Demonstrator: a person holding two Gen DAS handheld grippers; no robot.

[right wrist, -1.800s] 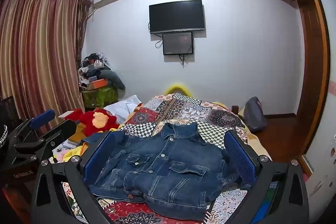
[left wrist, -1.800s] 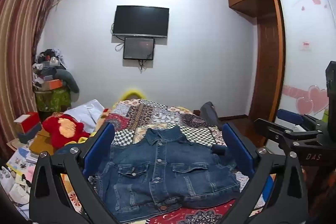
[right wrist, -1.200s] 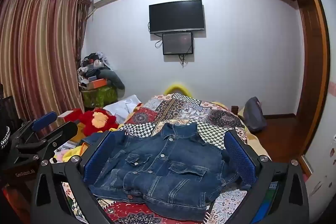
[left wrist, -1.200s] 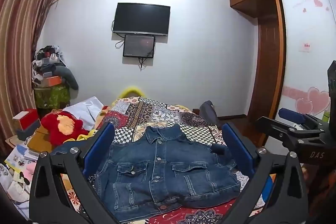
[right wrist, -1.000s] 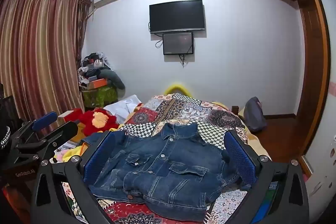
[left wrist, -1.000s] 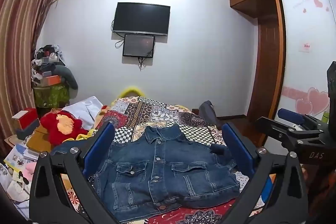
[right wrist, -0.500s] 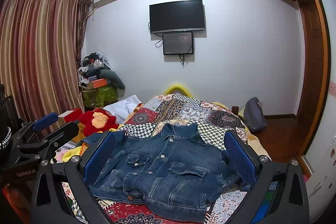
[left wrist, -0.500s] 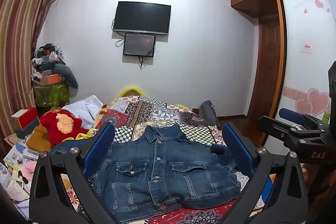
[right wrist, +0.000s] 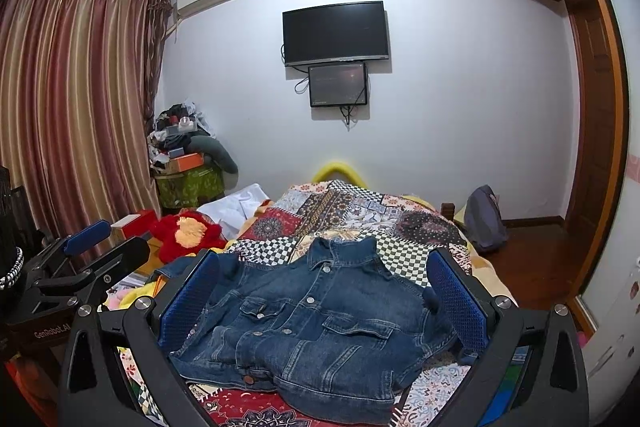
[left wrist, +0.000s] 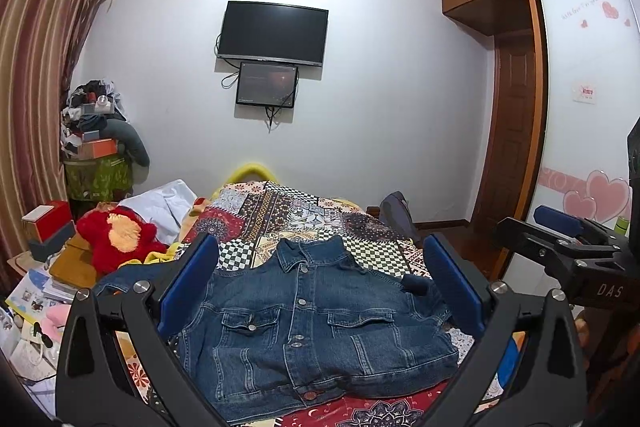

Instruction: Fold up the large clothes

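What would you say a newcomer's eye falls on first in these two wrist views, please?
Most likely the dark blue denim jacket, spread front-up and buttoned on the patchwork bedspread, framed by the open left gripper. Next comes the black television on the white wall above a smaller screen. The red plush toy lies left of the bed near the striped curtains.
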